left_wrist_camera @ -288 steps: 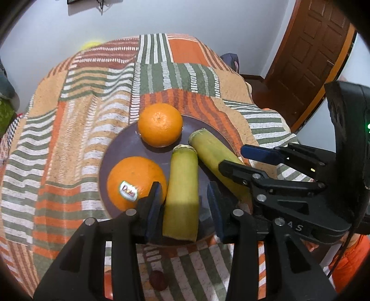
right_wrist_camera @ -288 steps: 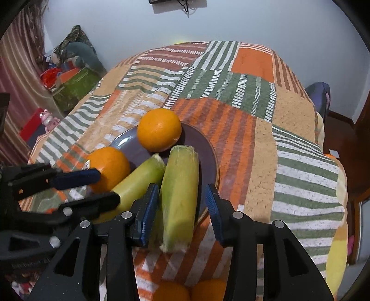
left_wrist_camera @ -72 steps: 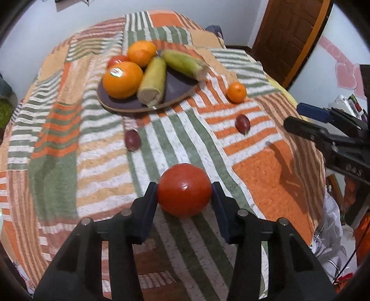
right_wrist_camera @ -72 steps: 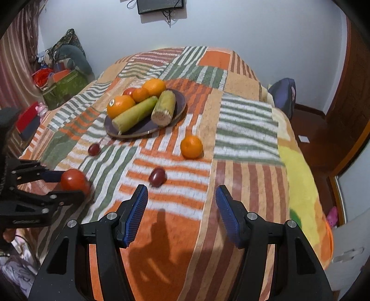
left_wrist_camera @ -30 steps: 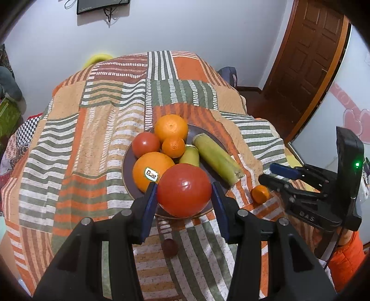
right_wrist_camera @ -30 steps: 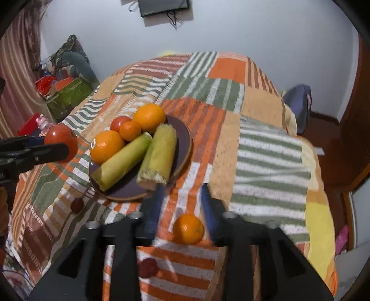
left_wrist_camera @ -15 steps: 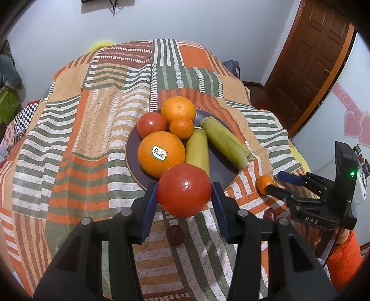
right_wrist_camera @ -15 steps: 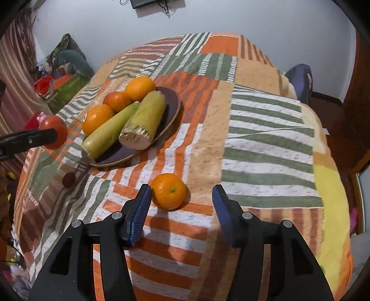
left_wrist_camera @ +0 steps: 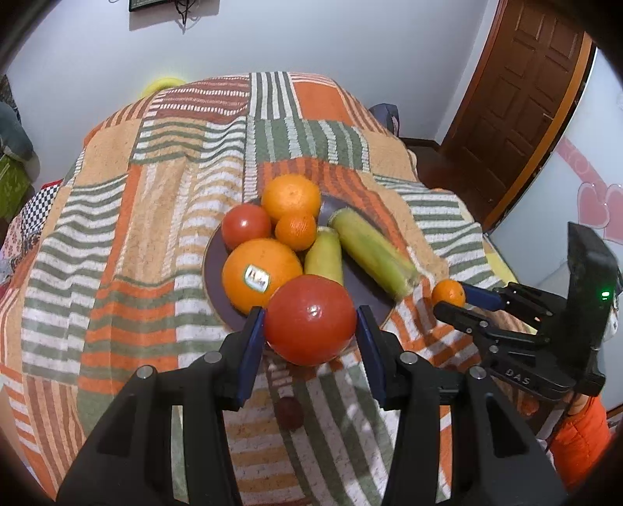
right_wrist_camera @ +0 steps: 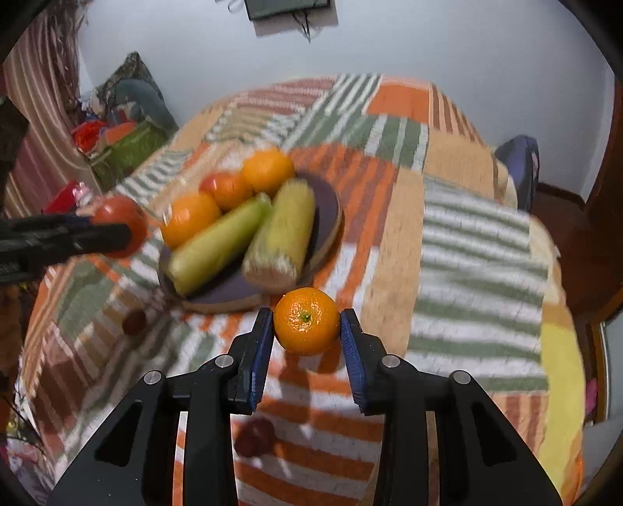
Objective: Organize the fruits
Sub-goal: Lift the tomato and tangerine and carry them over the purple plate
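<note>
Right wrist view: I'm closing my right gripper (right_wrist_camera: 305,336) on the small orange (right_wrist_camera: 306,320), now off the blanket it sat on half a second ago. My left gripper (left_wrist_camera: 310,334) is still pinching the tomato (left_wrist_camera: 310,319) over the plate's (left_wrist_camera: 212,268) near rim, so both are heading there.

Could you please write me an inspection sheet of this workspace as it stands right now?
Surface: striped patchwork blanket, rumpled.
Job's things: dark plate holds two oranges, a mandarin, a tomato and two corn cobs; two small dark fruits loose on the blanket.
Clutter: bags and cloth beside the bed.
Grippers: left gripper shut on large tomato; right gripper closing, small mandarin between its pads.
Cables: dangling under wall screen.
Surroundings: wooden door, pale walls.
</note>
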Motion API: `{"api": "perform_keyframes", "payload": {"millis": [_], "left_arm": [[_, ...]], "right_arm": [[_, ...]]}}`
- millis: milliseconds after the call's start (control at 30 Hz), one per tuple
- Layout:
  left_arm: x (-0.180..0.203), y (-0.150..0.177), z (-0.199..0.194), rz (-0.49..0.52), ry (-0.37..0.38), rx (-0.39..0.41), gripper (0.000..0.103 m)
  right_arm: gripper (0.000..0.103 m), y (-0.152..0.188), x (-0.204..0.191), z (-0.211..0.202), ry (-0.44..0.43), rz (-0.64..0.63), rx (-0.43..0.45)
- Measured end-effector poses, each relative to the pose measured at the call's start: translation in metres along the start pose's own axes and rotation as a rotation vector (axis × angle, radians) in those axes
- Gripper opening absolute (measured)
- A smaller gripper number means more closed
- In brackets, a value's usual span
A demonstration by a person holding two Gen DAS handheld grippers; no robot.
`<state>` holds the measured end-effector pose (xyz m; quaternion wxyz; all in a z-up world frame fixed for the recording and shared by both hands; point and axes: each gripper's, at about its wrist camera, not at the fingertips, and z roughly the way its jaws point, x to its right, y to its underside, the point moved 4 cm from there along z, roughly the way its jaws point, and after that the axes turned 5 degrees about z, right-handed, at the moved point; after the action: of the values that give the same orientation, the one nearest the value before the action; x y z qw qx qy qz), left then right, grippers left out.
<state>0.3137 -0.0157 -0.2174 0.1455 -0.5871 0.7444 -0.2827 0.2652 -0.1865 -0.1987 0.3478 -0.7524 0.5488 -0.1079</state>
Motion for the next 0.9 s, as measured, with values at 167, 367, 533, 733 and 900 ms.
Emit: {"api": "perform_keyframes", "payload": {"millis": [167, 367, 533, 733, 900], "left_arm": [[0.006, -0.018, 0.008, 0.02, -0.004, 0.015, 0.046], [0.001, -0.037, 0.021, 0.029, -0.012, 0.014, 0.046], [-0.003, -0.045, 0.03, 0.028, 0.008, 0.01, 0.046], [-0.005, -0.048, 0.046, 0.015, 0.023, -0.016, 0.046], [-0.006, -0.046, 0.052, 0.015, 0.013, -0.024, 0.046]], "right_arm": [[0.032, -0.026, -0.013, -0.001, -0.01, -0.039, 0.05], [0.032, -0.042, -0.03, 0.018, -0.018, -0.098, 0.054], [0.032, -0.046, -0.038, 0.036, -0.021, -0.122, 0.031], [0.032, -0.047, -0.044, 0.047, -0.023, -0.133, 0.018], [0.032, -0.047, -0.045, 0.053, -0.017, -0.148, 0.008]]}}
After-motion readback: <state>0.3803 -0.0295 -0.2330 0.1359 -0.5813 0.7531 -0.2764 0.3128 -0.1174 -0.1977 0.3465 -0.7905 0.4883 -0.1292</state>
